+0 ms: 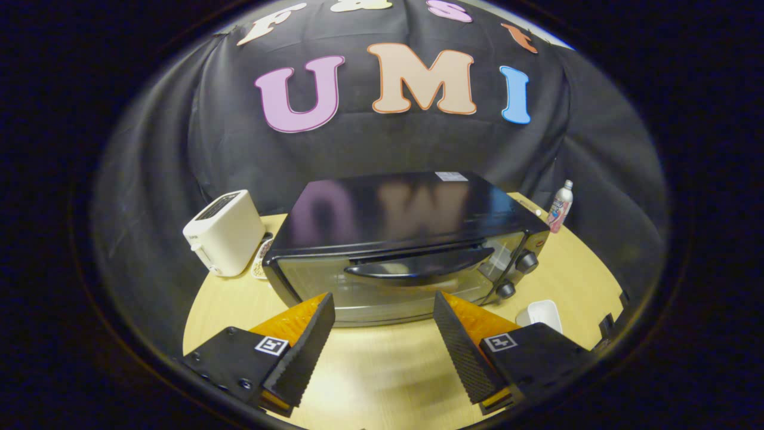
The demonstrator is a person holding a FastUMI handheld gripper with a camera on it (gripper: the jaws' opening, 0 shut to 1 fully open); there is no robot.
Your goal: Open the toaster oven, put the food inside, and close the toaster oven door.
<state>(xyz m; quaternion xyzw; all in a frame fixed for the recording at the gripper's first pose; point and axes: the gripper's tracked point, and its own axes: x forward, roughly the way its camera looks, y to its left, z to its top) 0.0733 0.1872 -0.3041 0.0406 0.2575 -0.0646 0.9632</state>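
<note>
- White toaster [224, 233] stands at the left of the frame on the wooden table [382, 370], just beside the toaster oven's left end; a small patterned item is wedged between them, too hidden to name
- Toaster oven [406, 239] fills the centre of the frame, straight ahead of the gripper [382, 319], its long axis running left to right across the view, front face turned toward the fingers
- Its door is shut and its handle [421, 266] is a dark bar lying along the top of the glass, just above and beyond the fingertips; whether food is inside cannot be told through the glass, so this fits either a door yet to be opened or one closed again
- The gripper's fingers are spread wide with nothing between them but bare table, tips near the door's lower edge
- Knobs [518, 272] sit at the oven's right end
- A small white dish [542, 313] lies lower right, just past the right finger; its contents cannot be told
- A bottle [561, 206] stands at the right, behind the oven
</note>
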